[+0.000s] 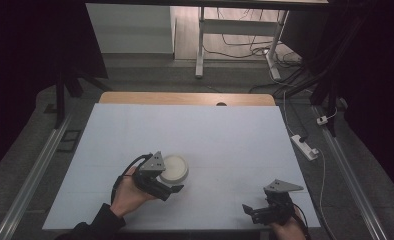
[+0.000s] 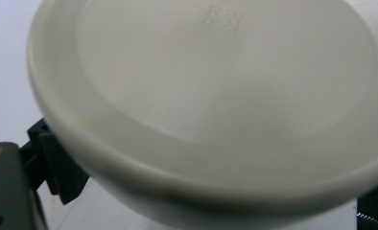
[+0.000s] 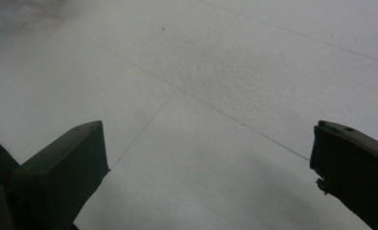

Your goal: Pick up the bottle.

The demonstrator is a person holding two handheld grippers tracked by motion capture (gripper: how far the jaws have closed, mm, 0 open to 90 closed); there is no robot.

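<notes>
- A round white lidded container (image 1: 174, 168) is seen on the near-left part of the white table (image 1: 225, 135), with the left tool (image 1: 171, 189) held against its near side by a hand (image 1: 130, 192).
- In the left gripper view the container's lid (image 2: 216, 86) looms close, one black jaw being glimpsed at each lower corner; the jaws are spread on either side of the body, and whether they are already pressed on it cannot be told.
- The right tool (image 1: 250, 211) is kept well apart at the near-right edge, released, its jaws wide over bare table (image 3: 216, 96).
- The step in hand is judged to be a grasp of the container. It is best done with the jaws levelled below the lid's rim, centred, and closed evenly, so that the smooth wall is not squeezed out sideways.
</notes>
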